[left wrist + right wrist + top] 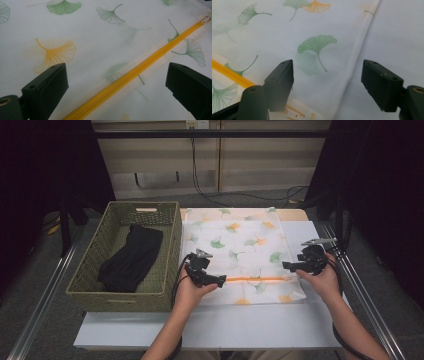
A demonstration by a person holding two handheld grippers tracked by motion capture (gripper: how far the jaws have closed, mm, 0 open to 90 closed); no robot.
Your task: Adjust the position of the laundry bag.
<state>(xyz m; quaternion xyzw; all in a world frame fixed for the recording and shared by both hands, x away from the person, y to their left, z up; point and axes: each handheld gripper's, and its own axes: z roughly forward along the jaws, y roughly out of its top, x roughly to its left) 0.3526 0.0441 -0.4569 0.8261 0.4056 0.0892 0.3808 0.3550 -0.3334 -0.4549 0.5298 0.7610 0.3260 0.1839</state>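
Observation:
A white mesh bag (pixel 240 245) printed with green and orange ginkgo leaves lies flat on the white table (pixel 210 325). An orange zipper (pixel 255 279) runs across its near part. My left gripper (pixel 220 281) hovers at the zipper's left end, open. In the left gripper view its jaws (pixel 116 85) straddle the zipper (pixel 140 72), whose pull (pixel 206 19) sits at the far end. My right gripper (pixel 287 266) is open at the bag's right side. In the right gripper view its jaws (pixel 327 80) span the bag's edge seam (pixel 354 57), with the zipper (pixel 229 72) off to the left.
A woven green basket (pixel 115 295) stands left of the bag, and a folded black garment (pixel 131 257) lies in it. Bare white tabletop runs along the near side and right of the bag. Dark floor and metal rails flank the table.

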